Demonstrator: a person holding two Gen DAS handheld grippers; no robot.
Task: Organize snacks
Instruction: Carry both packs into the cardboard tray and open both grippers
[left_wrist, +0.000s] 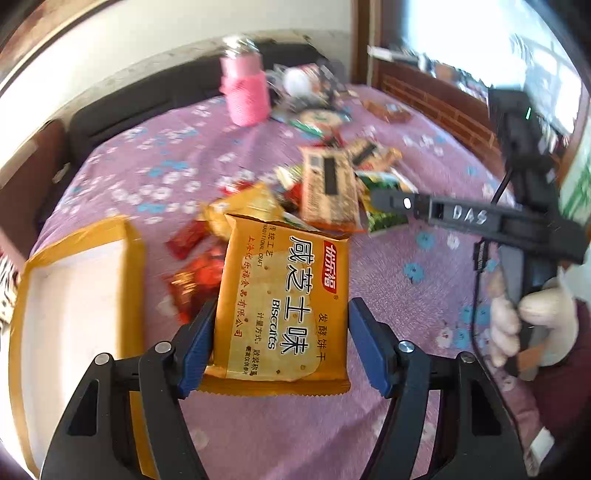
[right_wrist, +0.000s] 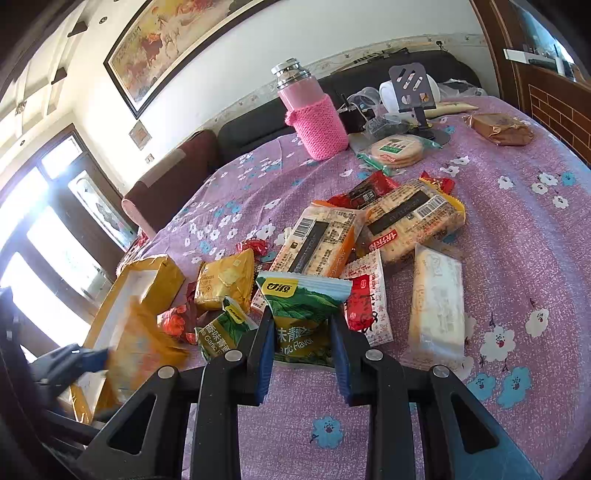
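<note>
My left gripper (left_wrist: 282, 332) is shut on an orange biscuit packet (left_wrist: 284, 295) and holds it above the purple flowered tablecloth, just right of a yellow box (left_wrist: 79, 332) with a white inside. The same packet (right_wrist: 142, 354) and box (right_wrist: 147, 284) show at the left of the right wrist view. My right gripper (right_wrist: 301, 347) has its blue pads on both sides of a green garlic-flavour snack packet (right_wrist: 301, 314) at the near edge of the snack pile. A second green packet (right_wrist: 223, 332) lies beside it.
Several snack packets lie piled mid-table: long cracker packs (right_wrist: 319, 240), a white pack (right_wrist: 437, 299), a yellow pack (right_wrist: 225, 280), red candies (right_wrist: 175, 321). A pink-sleeved bottle (right_wrist: 317, 114), round crackers (right_wrist: 397, 149), a phone stand (right_wrist: 413, 92) and a brown pack (right_wrist: 500, 127) stand at the far side.
</note>
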